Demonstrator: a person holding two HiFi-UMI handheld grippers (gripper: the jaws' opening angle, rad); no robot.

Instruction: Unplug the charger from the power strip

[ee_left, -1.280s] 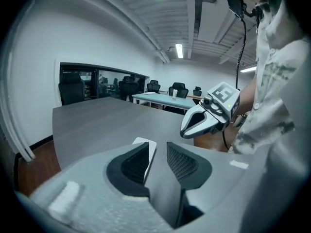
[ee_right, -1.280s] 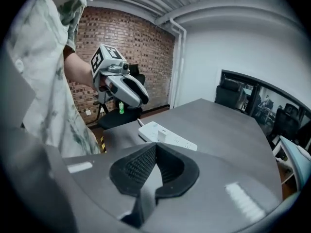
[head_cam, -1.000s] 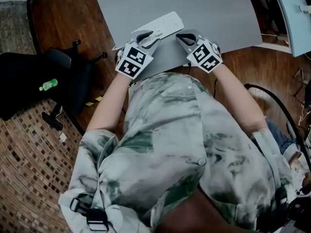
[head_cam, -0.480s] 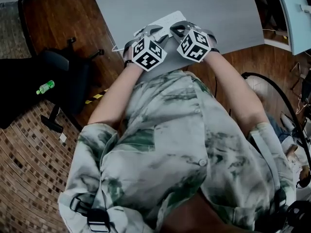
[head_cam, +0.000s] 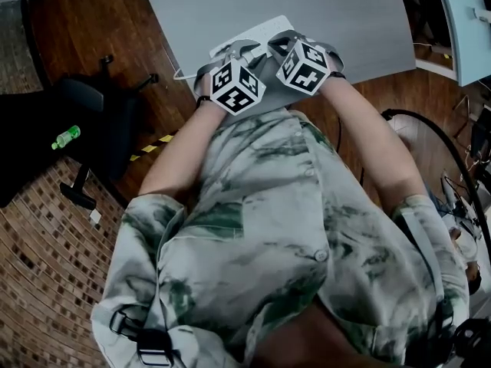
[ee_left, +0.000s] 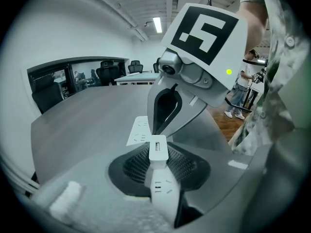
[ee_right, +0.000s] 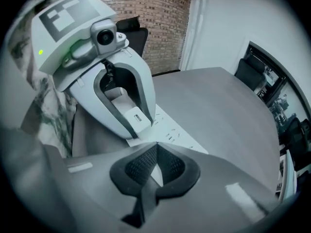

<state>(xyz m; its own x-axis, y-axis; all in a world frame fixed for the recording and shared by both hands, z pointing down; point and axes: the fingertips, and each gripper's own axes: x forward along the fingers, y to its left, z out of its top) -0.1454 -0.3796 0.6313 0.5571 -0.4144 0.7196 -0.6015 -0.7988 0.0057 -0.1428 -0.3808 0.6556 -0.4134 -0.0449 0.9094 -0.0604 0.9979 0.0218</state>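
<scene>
A white power strip [head_cam: 261, 31] lies near the front edge of the grey table [head_cam: 322, 6]. A small white charger [ee_left: 158, 148] stands plugged into it. My left gripper [ee_left: 158, 155] straddles the charger and its jaws are closing, the dark pads against the charger's two sides. From the right gripper view the charger [ee_right: 134, 119] sits between the left gripper's fingers [ee_right: 146, 106]. My right gripper [ee_right: 155, 147] is shut with nothing between its pads. Its tips [ee_left: 155, 129] point down at the strip [ee_left: 138, 130] just beyond the charger. Both marker cubes nearly touch in the head view.
The table's front edge runs close behind both grippers. A thin white cable [head_cam: 184, 73] leaves the strip toward the left edge. On the wooden floor to the left stand a black office chair [head_cam: 92, 106] and a green bottle [head_cam: 65, 137]. A second desk [head_cam: 468, 21] is at the right.
Both grippers have come down and drawn together over the strip, their cubes now side by side. Since half a second ago they have barely shifted.
</scene>
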